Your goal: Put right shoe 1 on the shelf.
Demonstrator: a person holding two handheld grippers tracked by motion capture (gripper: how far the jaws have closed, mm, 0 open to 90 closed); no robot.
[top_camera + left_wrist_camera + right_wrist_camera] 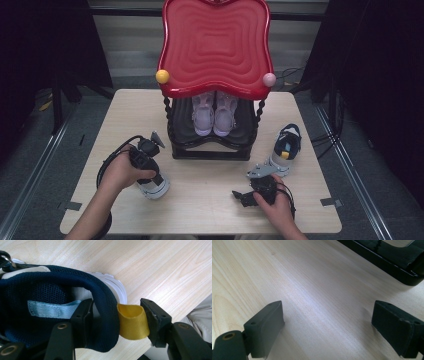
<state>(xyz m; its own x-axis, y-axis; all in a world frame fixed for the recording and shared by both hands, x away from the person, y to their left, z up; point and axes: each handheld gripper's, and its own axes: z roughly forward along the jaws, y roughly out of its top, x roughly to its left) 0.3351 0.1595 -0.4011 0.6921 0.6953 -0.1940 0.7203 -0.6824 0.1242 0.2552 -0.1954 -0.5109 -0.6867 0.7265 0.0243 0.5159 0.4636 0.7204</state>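
Left tongs (pixel 116 322) apart around the shoe's (pixel 57 312) heel and yellow loop (pixel 132 321), right tongs (pixel 337 327) apart over bare table (pixel 312 277); risk of snagging the loop and dragging the shoe.

- My light wooden table (pixel 210 200) carries a black two-tier stand with a red wavy top (pixel 212 147) at twelve o'clock.
- Navy-and-white sneaker (pixel 154 186) lies at eight o'clock.
- Its mate (pixel 286 147) lies at three o'clock.

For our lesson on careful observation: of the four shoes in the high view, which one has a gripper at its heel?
The navy shoe at the table's near left: the left gripper straddles its heel collar and yellow pull tab. The matching shoe stands untouched at right; the pale pair sits on the rack.
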